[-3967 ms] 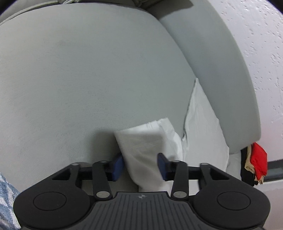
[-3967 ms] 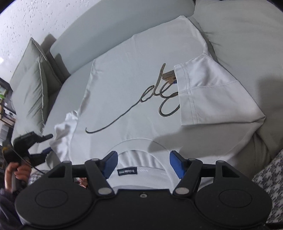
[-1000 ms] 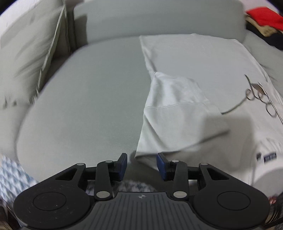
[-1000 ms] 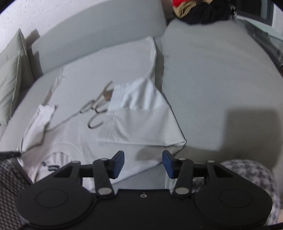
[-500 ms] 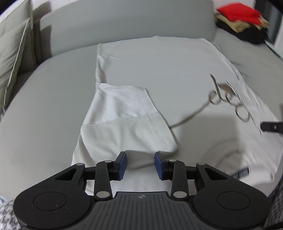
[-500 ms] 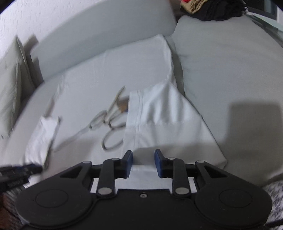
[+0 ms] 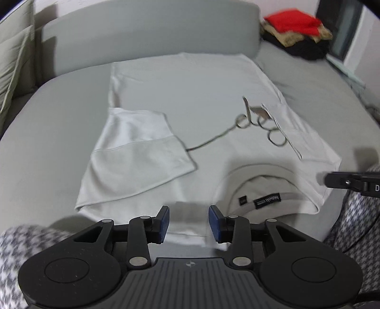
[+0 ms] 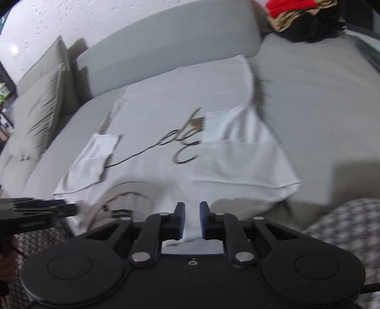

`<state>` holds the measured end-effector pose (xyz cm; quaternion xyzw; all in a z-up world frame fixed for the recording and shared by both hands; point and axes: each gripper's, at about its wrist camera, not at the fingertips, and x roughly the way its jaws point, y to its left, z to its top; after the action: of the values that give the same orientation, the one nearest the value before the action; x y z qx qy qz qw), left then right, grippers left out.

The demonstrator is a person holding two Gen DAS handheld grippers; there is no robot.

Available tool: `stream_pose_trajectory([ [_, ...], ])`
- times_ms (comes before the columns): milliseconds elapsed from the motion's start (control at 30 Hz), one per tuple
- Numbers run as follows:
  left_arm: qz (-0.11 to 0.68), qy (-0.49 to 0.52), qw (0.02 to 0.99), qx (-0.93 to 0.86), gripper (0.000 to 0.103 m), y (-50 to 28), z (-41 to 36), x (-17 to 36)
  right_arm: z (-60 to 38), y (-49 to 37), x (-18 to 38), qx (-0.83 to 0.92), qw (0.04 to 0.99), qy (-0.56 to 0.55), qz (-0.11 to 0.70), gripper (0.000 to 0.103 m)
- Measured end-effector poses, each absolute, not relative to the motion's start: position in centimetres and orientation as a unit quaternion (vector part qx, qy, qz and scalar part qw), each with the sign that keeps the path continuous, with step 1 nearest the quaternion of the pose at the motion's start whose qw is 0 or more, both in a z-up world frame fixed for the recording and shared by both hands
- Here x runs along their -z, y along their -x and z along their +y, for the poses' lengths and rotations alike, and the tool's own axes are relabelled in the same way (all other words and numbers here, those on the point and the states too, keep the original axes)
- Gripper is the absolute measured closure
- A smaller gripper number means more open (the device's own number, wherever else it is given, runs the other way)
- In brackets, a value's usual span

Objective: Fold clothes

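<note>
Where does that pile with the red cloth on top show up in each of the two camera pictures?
Left wrist view: the pile with the red cloth sits at the upper right, on the far corner of the sofa.
Right wrist view: the same pile is at the top right edge, partly cut off.
Shared landmark: the script lettering on the white T-shirt, which lies nearer the camera than the pile in both views.

Soft, even indoor light falls from above, leaving the pale white T-shirt (image 7: 190, 95) slightly washed out against the grey fabric sofa (image 7: 52, 147). Broad dim shadows lie on the sofa seat at the right of both views. Motion blur smears both pictures, more in the right wrist view. Fisheye distortion bends the sofa back and darkens the corners. A bright glare spot marks the white textured wall (image 8: 14, 50).
</note>
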<state>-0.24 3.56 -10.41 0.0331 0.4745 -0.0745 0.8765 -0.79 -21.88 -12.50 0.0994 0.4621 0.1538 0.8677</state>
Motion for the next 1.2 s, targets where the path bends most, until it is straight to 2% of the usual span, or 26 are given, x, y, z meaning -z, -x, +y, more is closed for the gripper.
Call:
stream_pose_trajectory([
  [167,0.481,-0.094,0.868,0.081,0.061,0.0,1.1,12.2,-20.4,0.2,12.3,-0.160,0.864,-0.096,0.468,0.090],
  [367,0.483,-0.077,0.867,0.090,0.061,1.0,1.4,12.5,-20.4,-0.8,12.0,-0.145,0.862,-0.112,0.472,0.089],
  [600,0.482,-0.069,0.868,0.092,0.058,1.3,1.7,12.5,-20.6,0.4,14.8,-0.145,0.846,-0.103,0.503,0.087],
  [767,0.474,-0.054,0.875,0.084,0.060,1.2,2.7,11.2,-20.7,1.5,13.5,-0.141,0.836,-0.088,0.524,0.087],
  [867,0.449,-0.036,0.889,0.078,0.060,0.8,4.0,8.7,-20.8,1.5,11.2,-0.157,0.846,-0.103,0.498,0.086],
  [933,0.425,-0.026,0.902,0.074,0.060,0.5,5.1,6.2,-21.0,0.9,8.8,-0.172,0.855,-0.125,0.474,0.076],
  [1100,0.362,0.008,0.929,0.076,0.059,-1.0,8.5,-0.5,-21.7,-1.2,1.9,-0.207,0.872,-0.172,0.409,0.065],
  [1200,0.341,0.011,0.938,0.065,0.058,-3.2,10.2,-2.9,-22.4,-3.4,-1.4,-0.217,0.880,-0.196,0.375,0.051],
])
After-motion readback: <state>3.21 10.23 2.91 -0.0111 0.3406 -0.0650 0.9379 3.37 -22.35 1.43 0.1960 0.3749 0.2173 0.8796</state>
